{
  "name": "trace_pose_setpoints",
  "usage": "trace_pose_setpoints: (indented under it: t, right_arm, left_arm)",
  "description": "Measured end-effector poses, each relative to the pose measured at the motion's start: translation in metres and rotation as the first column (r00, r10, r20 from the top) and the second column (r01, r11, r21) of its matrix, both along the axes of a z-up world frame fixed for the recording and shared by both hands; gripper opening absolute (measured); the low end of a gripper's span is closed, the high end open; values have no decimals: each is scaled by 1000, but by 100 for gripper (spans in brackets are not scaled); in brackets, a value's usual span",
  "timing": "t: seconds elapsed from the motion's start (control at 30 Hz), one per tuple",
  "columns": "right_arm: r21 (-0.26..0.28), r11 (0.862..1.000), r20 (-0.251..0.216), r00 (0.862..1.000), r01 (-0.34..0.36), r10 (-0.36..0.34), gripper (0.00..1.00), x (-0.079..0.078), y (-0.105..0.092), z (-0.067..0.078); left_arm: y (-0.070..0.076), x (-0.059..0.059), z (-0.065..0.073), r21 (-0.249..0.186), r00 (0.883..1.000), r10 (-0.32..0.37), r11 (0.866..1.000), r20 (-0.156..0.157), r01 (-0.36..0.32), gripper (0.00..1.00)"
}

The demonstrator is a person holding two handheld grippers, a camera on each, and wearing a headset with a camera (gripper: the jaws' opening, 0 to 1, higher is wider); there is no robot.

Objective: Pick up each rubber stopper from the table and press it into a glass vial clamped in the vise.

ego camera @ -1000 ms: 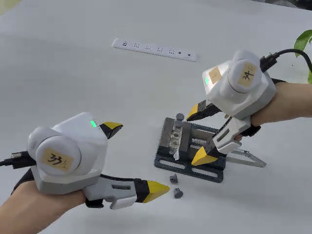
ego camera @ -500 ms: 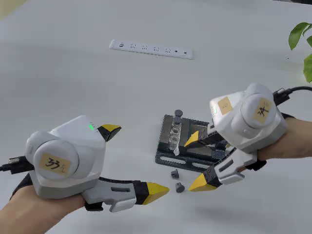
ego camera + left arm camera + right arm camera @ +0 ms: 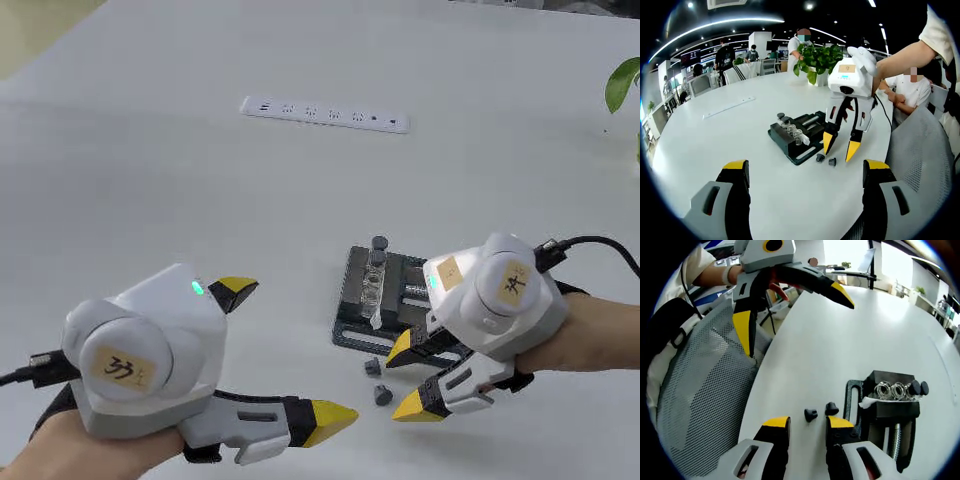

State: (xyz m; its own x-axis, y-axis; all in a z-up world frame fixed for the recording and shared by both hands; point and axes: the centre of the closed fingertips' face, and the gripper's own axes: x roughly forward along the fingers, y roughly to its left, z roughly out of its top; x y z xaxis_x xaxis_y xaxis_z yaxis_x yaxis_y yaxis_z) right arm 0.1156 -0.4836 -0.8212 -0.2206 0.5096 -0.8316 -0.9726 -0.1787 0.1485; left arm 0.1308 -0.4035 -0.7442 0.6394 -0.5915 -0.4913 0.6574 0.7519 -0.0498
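Two dark rubber stoppers [image 3: 372, 367] [image 3: 383, 395] lie loose on the white table just in front of the black vise [image 3: 352, 300]. The vise clamps a row of glass vials [image 3: 374, 290]; the two far ones carry stoppers [image 3: 379, 243], the near ones are uncapped. My right gripper [image 3: 405, 377] is low by the loose stoppers, open, nothing between its jaws. In the right gripper view the stoppers [image 3: 810, 414] [image 3: 831, 408] lie just beyond my right gripper [image 3: 807, 424], with the vise [image 3: 892, 407] to the right. My left gripper [image 3: 290, 355] hovers wide open at the near left.
A white power strip [image 3: 325, 113] lies far back on the table. Green plant leaves [image 3: 622, 85] show at the right edge. The left gripper view shows the vise [image 3: 790, 147], people and chairs beyond the table's far rim.
My right gripper has dropped from over the vise to the table in front of it, beside the loose stoppers, with its jaws narrower. The left gripper has stayed put and open.
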Motion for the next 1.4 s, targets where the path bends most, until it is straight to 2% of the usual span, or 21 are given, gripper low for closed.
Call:
trace_pose_setpoints:
  t: [0.3, 0.57, 0.83, 0.93, 1.03, 1.13, 1.17, 1.3, 1.37, 1.4]
  right_arm:
    - [-3, 1000, -14, 1000, -20, 20, 13, -1, 6, -4]
    - [-7, 1000, -18, 999, -27, 27, 8, 2, 6, -7]
    - [-12, 999, -22, 999, -30, 30, 6, 3, 8, -7]
    - [-29, 999, -51, 998, 26, -27, 5, 3, 7, -7]
    - [-38, 994, -97, 990, 103, -107, 5, 5, 9, -6]
    - [-16, 982, -175, 967, 187, -187, 4, 2, 11, 1]
    - [-3, 975, -209, 953, 222, -217, 4, -2, 12, 7]
    - [30, 949, -286, 912, 315, -293, 4, -1, 10, 26]
    - [55, 925, -344, 877, 375, -335, 4, 4, 10, 37]
    - [68, 907, -379, 852, 416, -362, 4, 6, 10, 46]
  left_arm:
    - [2, -6, -5, 9, 1000, -5, 1000, -17, 6, 93]
    - [1, -11, -11, 18, 999, -20, 1000, -36, 21, 93]
    - [5, -7, -9, 22, 999, -17, 1000, -31, 17, 94]
    - [5, -5, -8, 31, 999, -27, 999, -25, 28, 94]
    - [5, -1, -6, 36, 999, -33, 999, -14, 33, 94]
    - [4, 2, -2, 36, 999, -34, 999, 3, 34, 94]
    - [2, 3, 3, 31, 999, -31, 999, 14, 30, 94]
    - [-1, 3, 6, 28, 999, -37, 999, 35, 36, 93]
    - [-5, 2, 9, 24, 998, -44, 999, 46, 43, 91]
    - [-8, 3, 12, 19, 997, -44, 999, 60, 43, 91]
